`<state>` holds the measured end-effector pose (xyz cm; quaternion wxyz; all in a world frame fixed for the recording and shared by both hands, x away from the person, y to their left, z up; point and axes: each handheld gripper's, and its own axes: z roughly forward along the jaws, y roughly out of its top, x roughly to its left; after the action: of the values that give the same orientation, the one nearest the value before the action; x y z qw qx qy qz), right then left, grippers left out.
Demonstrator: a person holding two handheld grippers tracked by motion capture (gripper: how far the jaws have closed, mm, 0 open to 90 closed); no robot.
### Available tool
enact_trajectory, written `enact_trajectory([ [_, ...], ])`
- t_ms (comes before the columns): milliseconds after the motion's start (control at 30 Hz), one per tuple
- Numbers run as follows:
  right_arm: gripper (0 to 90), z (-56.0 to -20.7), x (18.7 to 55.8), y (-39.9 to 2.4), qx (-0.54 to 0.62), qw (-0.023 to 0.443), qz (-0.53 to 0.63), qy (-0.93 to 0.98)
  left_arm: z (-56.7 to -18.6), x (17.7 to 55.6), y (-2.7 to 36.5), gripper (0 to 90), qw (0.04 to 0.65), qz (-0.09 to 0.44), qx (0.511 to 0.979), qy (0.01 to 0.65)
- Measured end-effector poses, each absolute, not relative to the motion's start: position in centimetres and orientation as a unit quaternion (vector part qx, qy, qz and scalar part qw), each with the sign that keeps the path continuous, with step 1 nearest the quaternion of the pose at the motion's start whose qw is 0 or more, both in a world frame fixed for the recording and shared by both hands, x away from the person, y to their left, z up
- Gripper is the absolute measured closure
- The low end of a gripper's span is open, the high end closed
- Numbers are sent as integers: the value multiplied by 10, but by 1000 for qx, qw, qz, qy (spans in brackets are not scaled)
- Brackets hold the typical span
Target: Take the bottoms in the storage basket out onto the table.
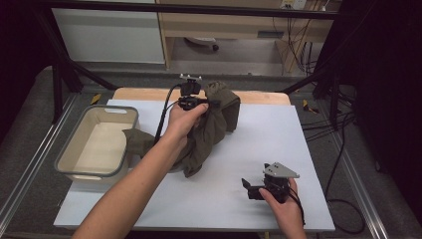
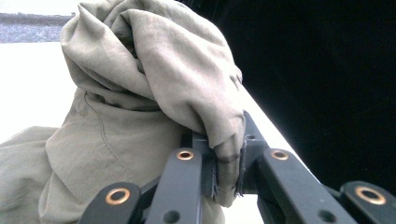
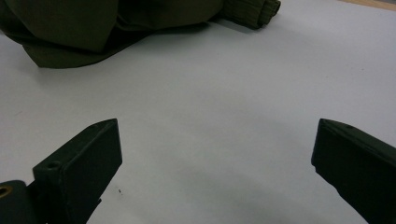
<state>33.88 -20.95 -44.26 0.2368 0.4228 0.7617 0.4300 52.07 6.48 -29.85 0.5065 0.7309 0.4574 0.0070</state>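
1. The left gripper (image 1: 211, 102) is clamped on a fold of the olive-green garment (image 1: 209, 130), near the far edge of the white table (image 1: 259, 144).
2. The garment hangs from the pinch; its lower end trails toward the beige basin (image 1: 74, 152) on the left.
3. The right gripper (image 1: 249, 188) rests near the right front, jaws spread wide with nothing between them.

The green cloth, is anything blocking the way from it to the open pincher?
Nothing visible. The right gripper rests open on the white table, and bare tabletop lies between it and the green cloth. The left gripper pinches that cloth.
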Motion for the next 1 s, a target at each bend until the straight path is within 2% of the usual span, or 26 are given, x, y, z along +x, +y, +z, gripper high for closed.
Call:
enact_trajectory([
  [800,24,-443,338,-208,417,238,426,766,-350,516,71,811,482,19,746,459],
  [1000,24,-444,338,-207,416,236,425,769,-351,508,62,811,497,-12,738,455],
])
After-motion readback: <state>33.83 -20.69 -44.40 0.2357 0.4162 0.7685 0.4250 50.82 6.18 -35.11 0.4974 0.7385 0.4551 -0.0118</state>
